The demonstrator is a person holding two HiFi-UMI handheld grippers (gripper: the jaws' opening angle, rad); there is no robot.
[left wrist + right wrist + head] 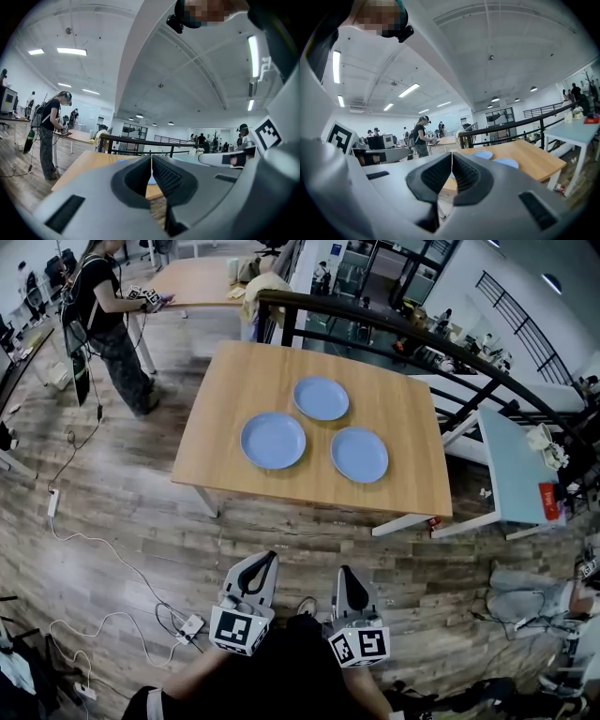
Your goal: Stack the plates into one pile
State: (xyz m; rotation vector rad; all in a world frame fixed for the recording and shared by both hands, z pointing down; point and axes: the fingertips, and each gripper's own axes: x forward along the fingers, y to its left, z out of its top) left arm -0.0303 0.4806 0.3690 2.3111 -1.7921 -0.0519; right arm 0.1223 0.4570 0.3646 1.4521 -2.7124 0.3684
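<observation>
Three light blue plates lie apart on a wooden table: one at the left, one at the back, one at the right. My left gripper and right gripper hover over the floor in front of the table, well short of its near edge. Both are shut with nothing between the jaws. In the right gripper view two plates show past the right gripper. In the left gripper view the left gripper hides most of the table.
A black railing runs behind the table. A pale blue side table stands to the right. A person stands at another wooden table at the back left. Cables and a power strip lie on the wood floor near my feet.
</observation>
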